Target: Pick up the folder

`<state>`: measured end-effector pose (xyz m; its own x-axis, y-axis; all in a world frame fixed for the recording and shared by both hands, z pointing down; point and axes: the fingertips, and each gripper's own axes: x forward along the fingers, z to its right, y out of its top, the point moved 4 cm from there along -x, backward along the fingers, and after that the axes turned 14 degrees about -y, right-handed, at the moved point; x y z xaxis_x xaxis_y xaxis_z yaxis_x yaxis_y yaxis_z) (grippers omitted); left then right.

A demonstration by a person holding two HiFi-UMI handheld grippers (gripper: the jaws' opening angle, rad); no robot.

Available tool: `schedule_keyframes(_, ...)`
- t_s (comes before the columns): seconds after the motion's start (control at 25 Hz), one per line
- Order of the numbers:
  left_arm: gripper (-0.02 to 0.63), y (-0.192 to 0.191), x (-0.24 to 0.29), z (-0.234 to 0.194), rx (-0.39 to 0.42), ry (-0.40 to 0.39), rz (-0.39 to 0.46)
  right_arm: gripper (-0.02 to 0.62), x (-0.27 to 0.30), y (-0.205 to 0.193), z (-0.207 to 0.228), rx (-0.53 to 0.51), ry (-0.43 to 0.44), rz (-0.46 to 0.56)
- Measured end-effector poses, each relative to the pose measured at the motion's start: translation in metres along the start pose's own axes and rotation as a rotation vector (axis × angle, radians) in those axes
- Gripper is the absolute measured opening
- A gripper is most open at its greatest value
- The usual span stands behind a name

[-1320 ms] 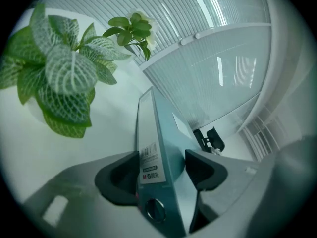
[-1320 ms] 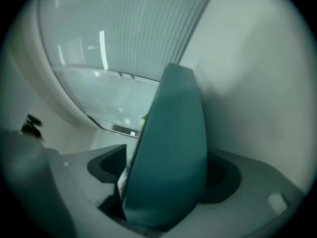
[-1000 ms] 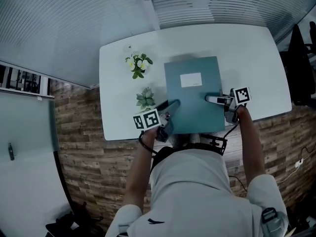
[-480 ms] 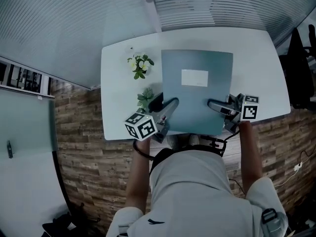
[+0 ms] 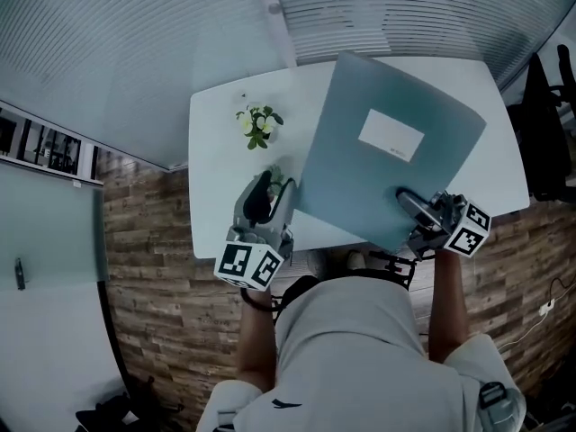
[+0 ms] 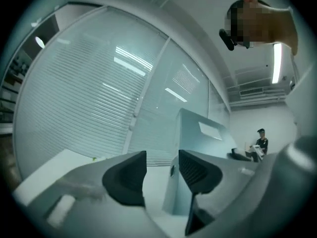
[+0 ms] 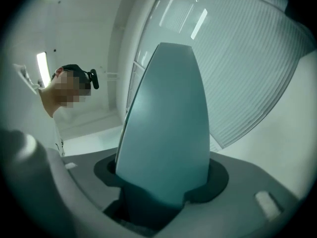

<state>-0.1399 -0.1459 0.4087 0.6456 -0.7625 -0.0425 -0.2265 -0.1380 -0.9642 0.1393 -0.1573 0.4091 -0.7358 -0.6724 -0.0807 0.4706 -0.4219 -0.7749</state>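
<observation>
Seen from the head view, the teal folder hangs tilted over the white counter, right tool at its near edge, left tool clear of it — the left gripper view shows jaws apart and empty, just narrowed — the right gripper view shows jaws, just tightened, clamping the folder.

A white counter with rounded corners is seen from above, set on a floor of wooden planks. A small plant with pale flowers is stood on it toward its far left. Its middle is hidden behind the folder.
</observation>
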Motion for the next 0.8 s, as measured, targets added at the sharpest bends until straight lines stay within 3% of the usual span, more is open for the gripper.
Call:
schedule_keyframes(0.16, 0.213, 0.015, -0.059, -0.014, 0.1, 0.226, 0.049, 0.31, -0.02, 0.031, -0.006, -0.079, -0.162, 0.153)
schedule_keyframes(0.28, 0.209, 0.018, -0.097, -0.021, 0.213, 0.383, 0.029, 0.311, -0.037, 0.048, -0.004, -0.225, -0.389, 0.236)
schedule_keyframes(0.36, 0.2, 0.016, -0.111, -0.025, 0.301, 0.454, -0.018, 0.311, -0.046, 0.05, -0.001, -0.355, -0.543, 0.25)
schedule_keyframes(0.44, 0.193, 0.014, -0.116, -0.027, 0.364, 0.495, -0.044, 0.311, -0.05, 0.043, 0.003, -0.452, -0.64, 0.226)
schedule_keyframes(0.52, 0.176, 0.016, -0.117, -0.026, 0.385, 0.518, -0.014, 0.31, -0.049, 0.034, 0.006, -0.499, -0.682, 0.201)
schedule_keyframes(0.64, 0.136, 0.023, -0.116, -0.024, 0.351, 0.525, 0.07, 0.31, -0.047, 0.025, 0.005, -0.519, -0.696, 0.188)
schedule_keyframes(0.8, 0.036, 0.024, -0.115, -0.02, 0.359, 0.528, 0.084, 0.308, -0.046, 0.024, 0.004, -0.518, -0.692, 0.181)
